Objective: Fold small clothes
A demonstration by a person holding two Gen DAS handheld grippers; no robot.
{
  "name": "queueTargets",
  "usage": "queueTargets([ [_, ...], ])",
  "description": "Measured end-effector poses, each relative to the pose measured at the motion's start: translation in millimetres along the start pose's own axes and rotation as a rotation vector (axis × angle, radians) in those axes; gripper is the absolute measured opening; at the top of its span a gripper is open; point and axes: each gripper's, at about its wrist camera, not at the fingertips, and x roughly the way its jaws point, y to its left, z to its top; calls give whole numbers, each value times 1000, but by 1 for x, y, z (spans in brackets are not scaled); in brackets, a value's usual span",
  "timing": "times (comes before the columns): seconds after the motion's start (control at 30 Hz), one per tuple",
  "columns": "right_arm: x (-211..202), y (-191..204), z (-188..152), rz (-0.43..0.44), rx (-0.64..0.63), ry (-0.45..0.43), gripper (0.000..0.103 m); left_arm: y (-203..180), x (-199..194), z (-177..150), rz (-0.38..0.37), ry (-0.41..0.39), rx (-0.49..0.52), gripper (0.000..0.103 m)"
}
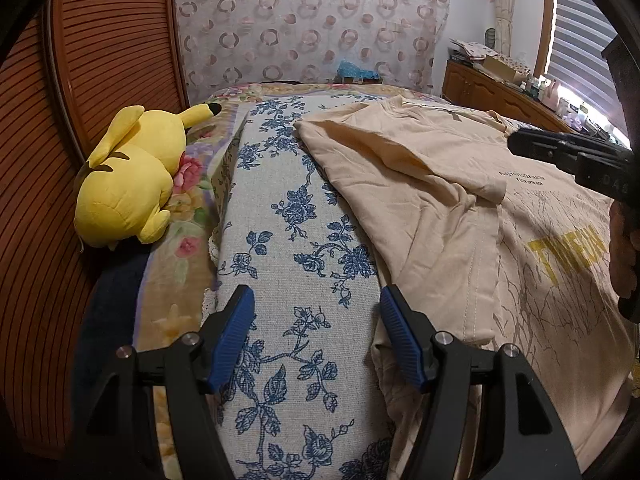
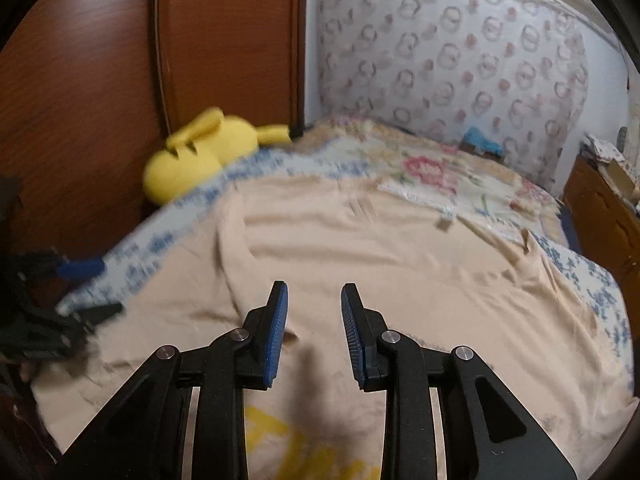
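A beige T-shirt (image 1: pixel 460 208) with yellow lettering lies on a blue-flowered cloth (image 1: pixel 288 240) on the bed, its left side and sleeve folded inward. My left gripper (image 1: pixel 316 300) is open and empty, over the flowered cloth just left of the shirt's edge. My right gripper (image 2: pixel 314 296) is open and empty, hovering above the middle of the shirt (image 2: pixel 380 280); its view is blurred. The right gripper also shows in the left wrist view (image 1: pixel 580 156) at the right edge, and the left gripper shows in the right wrist view (image 2: pixel 72 280) at the left edge.
A yellow plush toy (image 1: pixel 132 176) lies at the bed's left side against a wooden slatted wall (image 1: pixel 80 80). A patterned headboard (image 1: pixel 312 20) stands behind. A wooden dresser (image 1: pixel 500 92) with clutter is at the far right. A floral blanket (image 2: pixel 440 176) covers the bed.
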Motion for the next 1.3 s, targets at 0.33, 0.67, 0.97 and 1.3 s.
queueTargets([
  [0.33,59,19,-3,119,-128,190,21,0,0,0,0,0,0,66],
  [0.67,36,-35,3,-45,44,128,3,5,-2,1,17,4,-7,65],
  [0.97,-1,26,-10,233,-28,98,34,17,-58,-17,39,-85,-50,65],
  [1.3,0,114,-41,357,-229,184,34,26,-77,-54,57,-73,-116,65],
])
